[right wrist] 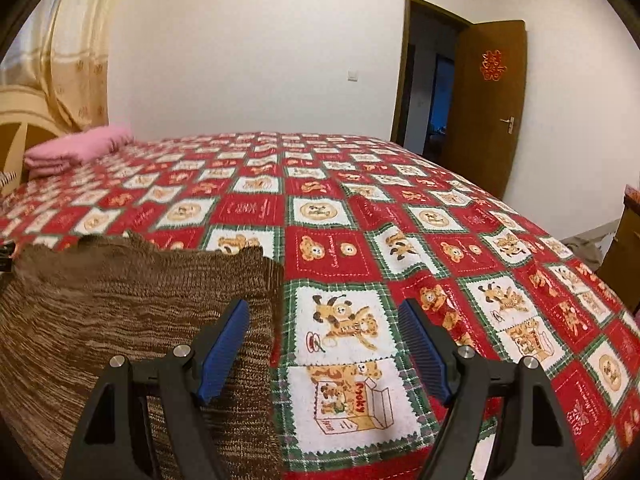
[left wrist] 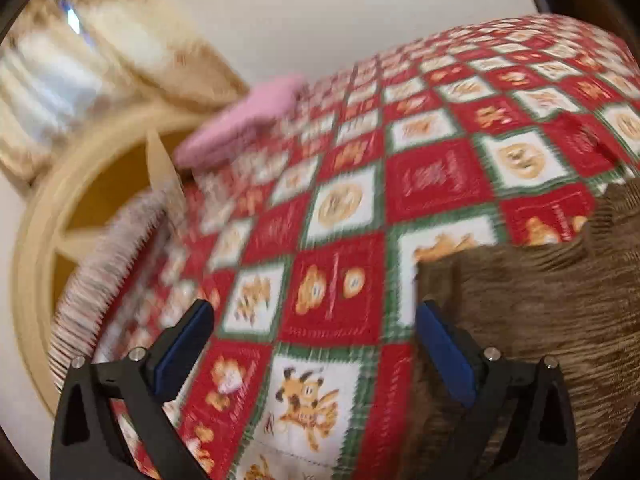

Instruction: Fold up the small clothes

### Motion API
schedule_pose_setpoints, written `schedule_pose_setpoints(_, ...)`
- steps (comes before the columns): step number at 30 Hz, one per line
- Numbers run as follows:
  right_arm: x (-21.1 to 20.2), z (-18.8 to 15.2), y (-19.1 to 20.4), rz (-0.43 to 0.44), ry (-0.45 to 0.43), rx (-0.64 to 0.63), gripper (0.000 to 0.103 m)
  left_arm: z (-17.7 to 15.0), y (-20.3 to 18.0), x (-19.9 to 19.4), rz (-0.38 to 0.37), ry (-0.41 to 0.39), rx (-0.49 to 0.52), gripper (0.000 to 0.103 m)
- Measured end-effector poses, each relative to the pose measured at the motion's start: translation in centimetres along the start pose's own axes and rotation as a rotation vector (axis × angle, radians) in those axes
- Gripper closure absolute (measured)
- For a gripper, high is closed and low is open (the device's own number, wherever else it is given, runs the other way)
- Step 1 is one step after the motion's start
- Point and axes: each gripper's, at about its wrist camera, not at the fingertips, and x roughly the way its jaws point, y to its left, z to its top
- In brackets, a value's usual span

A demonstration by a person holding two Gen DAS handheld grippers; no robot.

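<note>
The brown knitted garment [right wrist: 132, 320] lies flat on the bed [right wrist: 460, 240] between the two tongs, and both the left gripper [left wrist: 314, 354] and the right gripper [right wrist: 324, 346] hover over it with fingers spread wide and nothing between them. To fold well, I think each should go down on one outer edge, pinch only the knit and not the patterned cover below, then lift both sides evenly. The near part of the garment is cut off in both views and the left view is blurred, so its exact kind I cannot tell.
</note>
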Motion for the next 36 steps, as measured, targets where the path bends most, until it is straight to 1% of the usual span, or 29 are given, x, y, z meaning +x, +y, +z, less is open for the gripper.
schedule_pose_setpoints(2,0.2,-0.1,-0.4,0.012,0.006,0.023,0.025,-1.0,1.4,0.4,-0.028,0.029,-0.033,0.0)
schedule_pose_setpoints(6,0.3,-0.2,-1.2,0.032,0.008,0.067,0.025,-4.3,4.7,-0.5,-0.121,0.029,-0.127,0.0)
schedule_pose_setpoints(7,0.4,-0.2,-1.4,0.038,0.008,0.075,0.025,-5.3,5.5,-1.1,-0.156,0.03,-0.157,0.0)
schedule_pose_setpoints(8,0.5,-0.2,-1.6,0.048,0.012,0.09,0.025,-5.8,5.5,-1.6,-0.179,0.031,-0.17,0.001)
schedule_pose_setpoints(10,0.8,-0.3,-2.3,0.069,0.025,0.123,0.025,-8.0,6.2,-2.9,-0.273,0.036,-0.212,0.003)
schedule_pose_setpoints(11,0.9,-0.4,-2.6,0.086,0.034,0.143,0.025,-8.5,5.8,-3.6,-0.301,0.036,-0.221,0.003)
schedule_pose_setpoints(12,1.1,-0.5,-3.0,0.108,0.043,0.168,0.025,-9.5,5.7,-4.3,-0.352,0.036,-0.229,0.005)
schedule_pose_setpoints(14,1.3,-0.7,-4.1,0.159,0.056,0.231,0.025,-10.8,5.2,-5.4,-0.412,0.031,-0.232,0.011)
schedule_pose_setpoints(15,1.4,-1.0,-4.8,0.188,0.059,0.279,0.025,-11.3,4.9,-5.8,-0.437,0.027,-0.224,0.016)
schedule_pose_setpoints(17,1.2,-1.4,-6.2,0.221,0.053,0.366,0.025,-12.2,4.3,-6.4,-0.486,0.023,-0.211,0.019)
schedule_pose_setpoints(19,0.7,-2.1,-7.6,0.25,0.038,0.461,0.025,-12.7,4.0,-6.7,-0.509,0.017,-0.2,0.032)
schedule_pose_setpoints(22,0.0,-3.3,-8.8,0.296,0.045,0.573,0.025,-13.0,3.7,-6.8,-0.546,0.012,-0.188,0.04)
schedule_pose_setpoints(24,-0.7,-3.9,-9.0,0.342,0.052,0.602,0.025,-12.9,3.3,-6.5,-0.542,0.02,-0.168,0.04)
schedule_pose_setpoints(27,-2.1,-4.6,-8.1,0.395,0.093,0.578,0.025,-13.0,3.6,-6.3,-0.561,0.028,-0.195,0.04)
schedule_pose_setpoints(28,-2.6,-4.8,-7.5,0.416,0.115,0.558,0.025,-13.2,3.7,-6.3,-0.57,0.025,-0.2,0.048)
schedule_pose_setpoints(29,-3.2,-5.0,-6.9,0.44,0.137,0.527,0.025,-13.3,3.8,-6.4,-0.601,0.018,-0.199,0.055)
schedule_pose_setpoints(30,-3.7,-5.1,-6.3,0.443,0.161,0.492,0.025,-13.5,3.8,-6.6,-0.637,0.011,-0.192,0.066)
schedule_pose_setpoints(31,-4.3,-5.2,-5.6,0.438,0.181,0.455,0.025,-13.8,3.9,-6.9,-0.65,0.0,-0.188,0.072)
schedule_pose_setpoints(33,-5.4,-5.7,-4.4,0.443,0.196,0.389,0.025,-14.0,4.1,-7.5,-0.66,-0.03,-0.184,0.074)
schedule_pose_setpoints(35,-5.8,-6.1,-3.2,0.479,0.222,0.324,0.025,-13.9,4.6,-7.7,-0.648,-0.037,-0.208,0.071)
schedule_pose_setpoints(36,-5.5,-6.2,-2.6,0.49,0.242,0.3,0.025,-13.7,4.9,-7.7,-0.65,-0.037,-0.228,0.065)
